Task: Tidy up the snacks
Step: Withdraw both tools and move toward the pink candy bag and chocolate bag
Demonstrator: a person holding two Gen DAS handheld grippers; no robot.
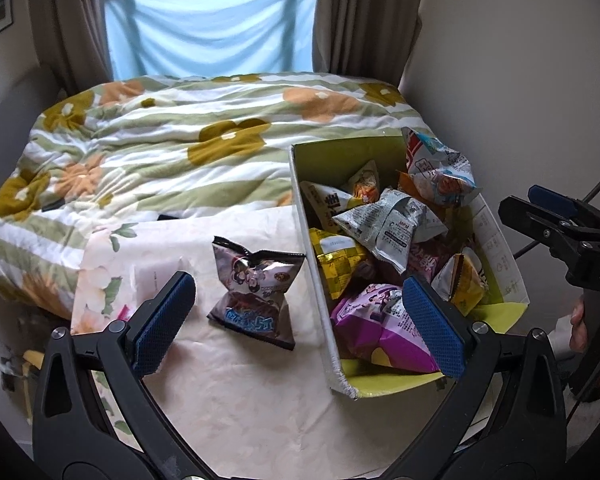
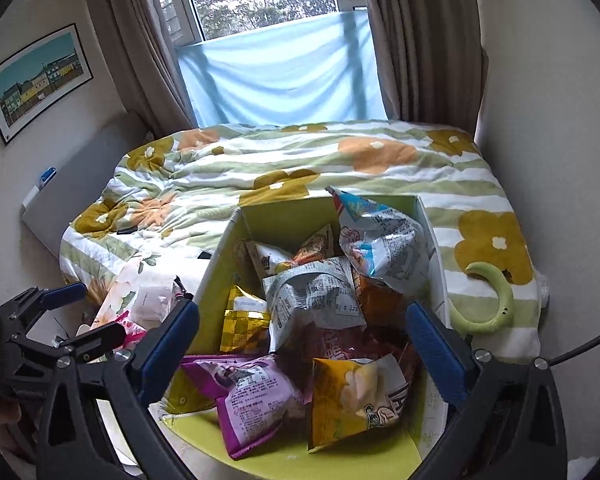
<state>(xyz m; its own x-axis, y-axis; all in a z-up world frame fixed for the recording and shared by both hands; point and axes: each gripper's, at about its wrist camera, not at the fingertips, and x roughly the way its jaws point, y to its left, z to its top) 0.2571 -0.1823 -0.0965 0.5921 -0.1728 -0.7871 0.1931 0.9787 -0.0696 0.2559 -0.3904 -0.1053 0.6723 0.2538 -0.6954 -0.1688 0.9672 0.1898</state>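
Observation:
A brown snack bag [image 1: 256,290] lies alone on the pale floral cloth [image 1: 228,392], left of a green-lined cardboard box [image 1: 320,272]. The box holds several snack bags, among them a purple one [image 1: 384,330], a silver one [image 1: 388,226] and a yellow one [image 1: 336,264]. My left gripper [image 1: 298,322] is open and empty, its fingers straddling the brown bag and the box's left wall. My right gripper [image 2: 302,350] is open and empty just above the box [image 2: 224,256], over the purple bag [image 2: 252,396] and an orange-yellow bag [image 2: 356,396]. It also shows in the left wrist view [image 1: 556,216].
The box and cloth rest on a bed with a green floral quilt [image 1: 172,140]. A pale green curved object [image 2: 496,300] lies on the quilt right of the box. A wall [image 1: 520,60] stands close on the right. Curtains and a window are behind the bed.

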